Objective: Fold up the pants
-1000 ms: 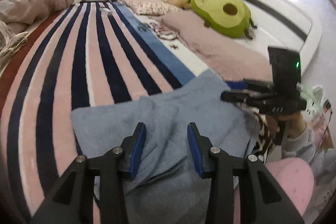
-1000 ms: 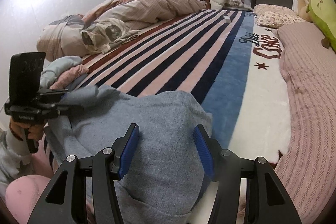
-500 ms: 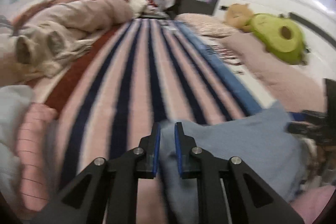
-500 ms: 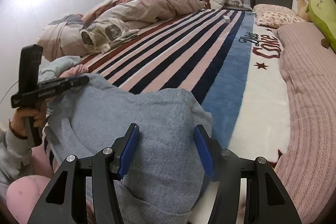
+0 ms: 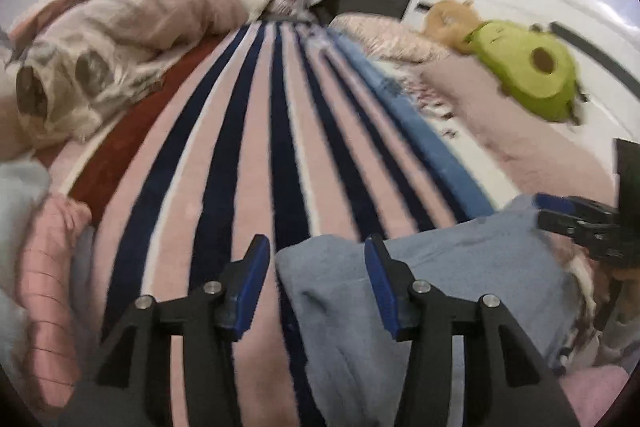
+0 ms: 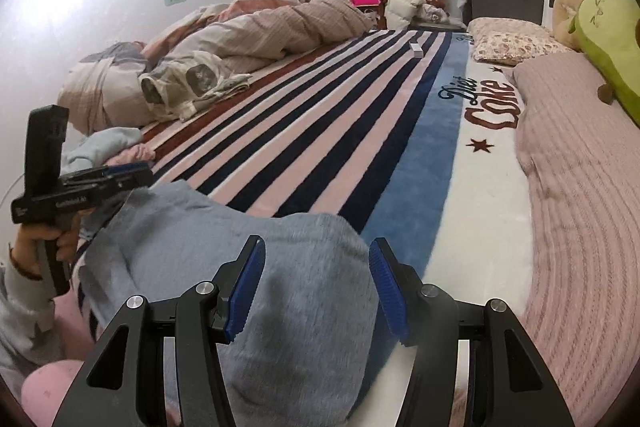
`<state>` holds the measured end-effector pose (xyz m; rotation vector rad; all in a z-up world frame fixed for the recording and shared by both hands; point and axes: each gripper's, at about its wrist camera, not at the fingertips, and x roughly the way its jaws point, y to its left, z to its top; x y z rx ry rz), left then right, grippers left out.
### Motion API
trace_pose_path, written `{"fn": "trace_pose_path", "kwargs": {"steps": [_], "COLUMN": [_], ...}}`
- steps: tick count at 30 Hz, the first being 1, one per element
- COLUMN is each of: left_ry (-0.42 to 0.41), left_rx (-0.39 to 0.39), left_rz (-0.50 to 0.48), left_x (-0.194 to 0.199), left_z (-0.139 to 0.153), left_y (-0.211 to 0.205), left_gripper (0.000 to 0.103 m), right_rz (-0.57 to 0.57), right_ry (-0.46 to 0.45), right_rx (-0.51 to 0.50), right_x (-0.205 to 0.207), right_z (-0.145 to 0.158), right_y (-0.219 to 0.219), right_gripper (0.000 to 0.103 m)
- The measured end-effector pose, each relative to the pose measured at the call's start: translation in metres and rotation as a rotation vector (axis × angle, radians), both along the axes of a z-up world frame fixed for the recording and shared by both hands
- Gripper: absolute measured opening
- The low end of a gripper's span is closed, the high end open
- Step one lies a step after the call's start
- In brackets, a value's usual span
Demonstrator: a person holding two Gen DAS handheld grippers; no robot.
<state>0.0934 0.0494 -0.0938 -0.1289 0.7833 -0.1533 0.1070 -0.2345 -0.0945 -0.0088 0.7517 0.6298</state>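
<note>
Closest to me, my right hand-held gripper hovers with its blue pads spread wide over the near bulge of the pants, pinching nothing. The pants are a soft grey-blue fleecy bundle lying bunched on the striped blanket at the near edge of the bed. My left hand-held gripper is also spread apart, straddling the left corner of the same cloth, with one pad over bare blanket and the other over fabric; it grips nothing either. I judge this cloth light, thick and limp: it will sag and drag rather than hold a crease, and the fuzzy nap should give the pads good bite, so slipping is less of a worry than grabbing too many layers at once. The best hold, I think, is a clean outer edge or corner, one layer deep, with both grippers well apart along the same edge so the cloth stays taut. Further off, a rumpled duvet lies on the left and an avocado plush on the right, both well clear.
</note>
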Motion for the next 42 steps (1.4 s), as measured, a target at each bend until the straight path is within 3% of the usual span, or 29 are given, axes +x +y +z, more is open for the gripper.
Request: {"fn": "trace_pose_path", "kwargs": {"steps": [3, 5, 7, 11, 13, 15, 17, 19, 24, 28, 30, 31, 32, 35, 38, 42], "left_ry": [0.073, 0.099, 0.11, 0.084, 0.054, 0.041, 0.05, 0.09, 0.211, 0.213, 0.226, 0.234, 0.231, 0.217, 0.173, 0.079], "left_rx": [0.078, 0.117, 0.071, 0.072, 0.025, -0.055, -0.153, -0.206, -0.273, -0.379, -0.413, -0.422, -0.415, -0.431, -0.397, -0.348], "left_rz": [0.077, 0.098, 0.106, 0.106, 0.099, 0.069, -0.015, -0.066, -0.053, -0.053, -0.069, -0.076, -0.071, -0.058, -0.071, -0.084], "left_x": [0.009, 0.008, 0.005, -0.006, -0.017, -0.03, -0.039, -0.045, -0.05, -0.055, -0.055, -0.054, -0.054, -0.051, -0.054, -0.058], "left_z": [-0.026, -0.039, -0.043, -0.03, -0.015, -0.003, 0.001, -0.003, -0.037, -0.048, -0.051, -0.053, -0.053, -0.049, -0.035, 0.002], "left_y": [0.009, 0.015, 0.022, 0.025, 0.029, 0.031, 0.028, 0.022, 0.021, 0.023, 0.018, 0.014, 0.011, 0.011, 0.01, 0.017], "left_gripper": [0.044, 0.045, 0.045, 0.044, 0.046, 0.062, 0.07, 0.07, 0.07, 0.07, 0.058, 0.055, 0.051, 0.033, 0.027, 0.026], "right_rz": [-0.07, -0.101, -0.118, -0.129, -0.12, -0.11, -0.092, -0.056, -0.014, -0.019, 0.001, 0.005, 0.017, 0.032, 0.043, 0.051], "right_ry": [0.014, 0.038, 0.056, 0.087, 0.1, 0.113, 0.137, 0.174, 0.257, 0.347, 0.379, 0.373, 0.372, 0.359, 0.29, 0.207], "right_rx": [-0.087, -0.089, -0.089, -0.037, 0.015, 0.073, 0.109, 0.102, 0.158, 0.23, 0.249, 0.243, 0.243, 0.242, 0.199, 0.204], "right_x": [0.007, 0.007, 0.007, 0.004, 0.001, -0.006, -0.013, -0.018, -0.025, -0.027, -0.028, -0.028, -0.028, -0.028, -0.033, -0.034], "right_z": [-0.014, -0.024, -0.029, -0.03, -0.025, -0.019, -0.016, -0.019, -0.036, -0.056, -0.064, -0.065, -0.063, -0.058, -0.04, -0.008], "right_y": [0.0, -0.007, -0.013, -0.021, -0.027, -0.033, -0.038, -0.036, -0.037, -0.042, -0.04, -0.039, -0.037, -0.029, -0.018, -0.012], "right_gripper": [0.048, 0.049, 0.05, 0.05, 0.052, 0.06, 0.064, 0.069, 0.07, 0.072, 0.073, 0.07, 0.057, 0.037, 0.025, 0.019]}}
